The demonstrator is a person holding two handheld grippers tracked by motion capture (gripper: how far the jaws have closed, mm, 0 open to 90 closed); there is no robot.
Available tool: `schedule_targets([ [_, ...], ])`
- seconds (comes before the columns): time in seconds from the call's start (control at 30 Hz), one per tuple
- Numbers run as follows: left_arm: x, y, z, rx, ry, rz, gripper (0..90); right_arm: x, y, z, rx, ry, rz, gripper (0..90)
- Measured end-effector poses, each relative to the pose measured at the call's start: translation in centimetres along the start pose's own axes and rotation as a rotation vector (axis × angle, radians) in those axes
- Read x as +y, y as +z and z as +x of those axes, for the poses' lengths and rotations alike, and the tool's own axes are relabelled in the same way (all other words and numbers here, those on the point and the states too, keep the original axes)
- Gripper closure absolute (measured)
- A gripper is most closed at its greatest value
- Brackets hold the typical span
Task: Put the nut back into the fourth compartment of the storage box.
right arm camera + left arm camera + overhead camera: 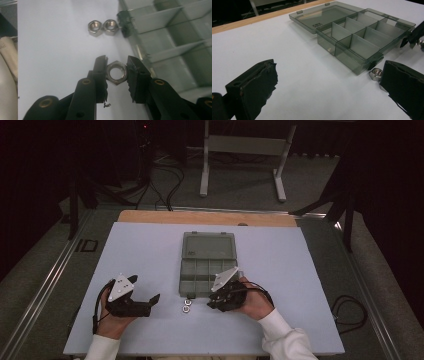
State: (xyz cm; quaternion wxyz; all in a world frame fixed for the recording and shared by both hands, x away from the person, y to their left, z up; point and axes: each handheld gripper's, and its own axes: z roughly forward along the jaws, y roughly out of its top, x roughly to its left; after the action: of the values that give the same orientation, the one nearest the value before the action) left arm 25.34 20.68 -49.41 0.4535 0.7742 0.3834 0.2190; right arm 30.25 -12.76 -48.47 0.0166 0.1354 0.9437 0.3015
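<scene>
- Right now the right gripper (pixel 116 65) has its jaws pinched on a hex nut (pixel 115 72) — gripped flat to flat, just beside the organiser box (pixel 207 265).
- Two more nuts (pixel 102 27) wait on the white counter (pixel 145 260), touching each other, right at the box's front corner by its black latch.
- Every compartment I can see in the left gripper view looks bare — lid lying flat open behind.
- Over on the other side, the left gripper (pixel 324 82) idles low over the counter, jaws wide apart, nothing between them.
- My read: early going — first nut in hand but not yet dropped in a compartment, two left to fetch, lid to close after.
</scene>
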Motion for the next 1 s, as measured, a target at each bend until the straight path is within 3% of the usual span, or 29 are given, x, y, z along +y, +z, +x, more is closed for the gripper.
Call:
schedule_targets([
  [0.23, 0.0, -0.1, 0.0, 0.007, -0.008, -0.003, 1.4, -0.1, -1.5, -0.9, -0.031, 0.04, -0.011, 70.4],
  [1.0, 0.0, -0.1, 0.1, 0.003, -0.011, -0.005, 1.4, 1.0, -5.1, -3.2, -0.076, 0.065, -0.006, 70.4],
])
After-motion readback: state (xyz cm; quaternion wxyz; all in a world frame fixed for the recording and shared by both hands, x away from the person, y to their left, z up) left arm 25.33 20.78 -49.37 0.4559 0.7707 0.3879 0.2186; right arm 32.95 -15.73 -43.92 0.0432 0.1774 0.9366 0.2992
